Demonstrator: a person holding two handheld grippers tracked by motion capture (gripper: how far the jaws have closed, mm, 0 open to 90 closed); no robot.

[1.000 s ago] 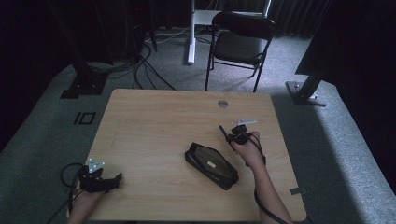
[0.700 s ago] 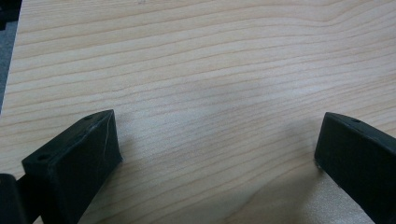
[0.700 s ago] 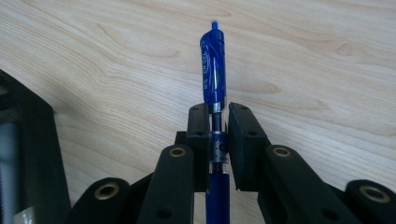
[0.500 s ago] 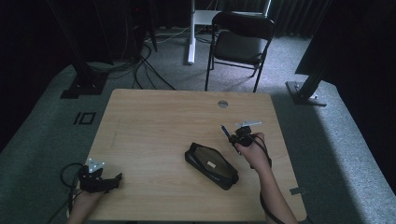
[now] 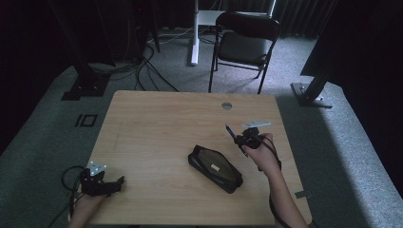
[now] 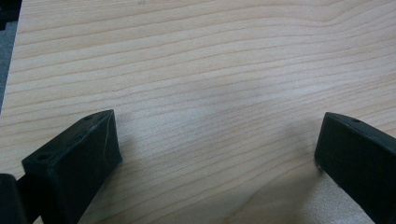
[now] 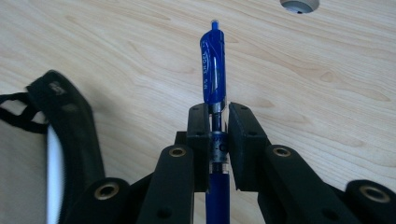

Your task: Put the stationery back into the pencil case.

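Observation:
My right gripper (image 7: 217, 116) is shut on a blue pen (image 7: 214, 70), whose clip end sticks out past the jaws. In the high view that gripper (image 5: 240, 137) hovers over the right part of the wooden table (image 5: 157, 123), the blue pen (image 5: 230, 130) pointing up and left. A black pencil case (image 5: 215, 168) lies just left of it, also seen as a black pouch (image 7: 60, 135) at the left of the right gripper view. My left gripper (image 5: 116, 183) rests open at the table's front left corner, its jaws wide apart over bare wood (image 6: 210, 93).
A round cable hole (image 5: 226, 105) sits near the table's far edge, also visible as a grey grommet (image 7: 299, 4). A black folding chair (image 5: 244, 45) stands behind the table. Cables (image 5: 142, 66) run over the floor at the back left.
My right gripper with the pen has drifted slightly right and away from the pencil case. The left gripper has stayed in place.

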